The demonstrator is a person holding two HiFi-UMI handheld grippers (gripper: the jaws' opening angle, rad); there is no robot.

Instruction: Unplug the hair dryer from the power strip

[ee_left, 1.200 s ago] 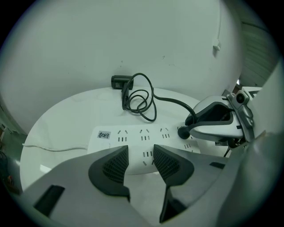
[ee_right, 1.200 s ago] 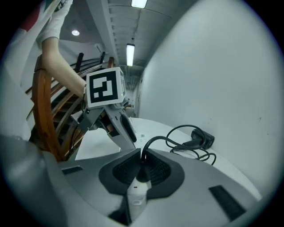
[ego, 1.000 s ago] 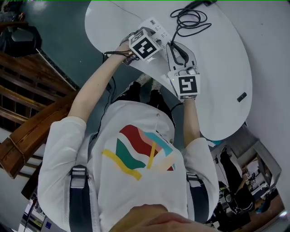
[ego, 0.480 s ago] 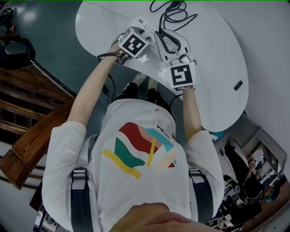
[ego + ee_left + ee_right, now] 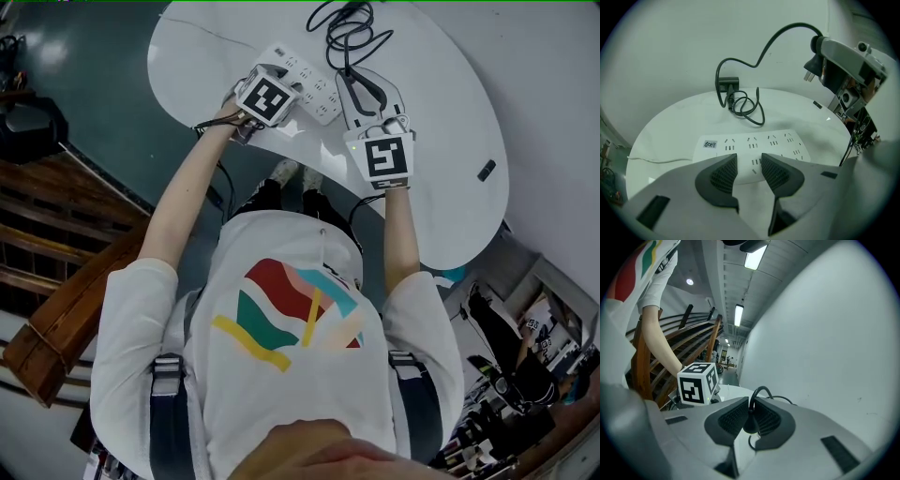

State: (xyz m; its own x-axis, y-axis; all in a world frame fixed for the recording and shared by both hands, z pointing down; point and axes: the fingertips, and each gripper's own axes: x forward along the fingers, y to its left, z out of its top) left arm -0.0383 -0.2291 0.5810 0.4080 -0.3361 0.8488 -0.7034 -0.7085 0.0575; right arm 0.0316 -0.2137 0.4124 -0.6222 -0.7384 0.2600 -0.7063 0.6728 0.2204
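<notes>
plug (image 5: 750, 422) clamped in right gripper (image 5: 749, 414); left gripper (image 5: 744, 169), jaws narrowly apart and empty, alone sees prongs (image 5: 806, 76) clear of power strip (image 5: 785, 140).

We wear a white short-sleeved T-shirt (image 5: 281, 394) with red, green, yellow and teal stripes, under dark shoulder straps (image 5: 171, 427). Our left gripper (image 5: 749, 168) and right gripper (image 5: 750, 417) are light grey with dark dimpled pads (image 5: 723, 174); behind these sits a black-marked white cube (image 5: 385, 157).
</notes>
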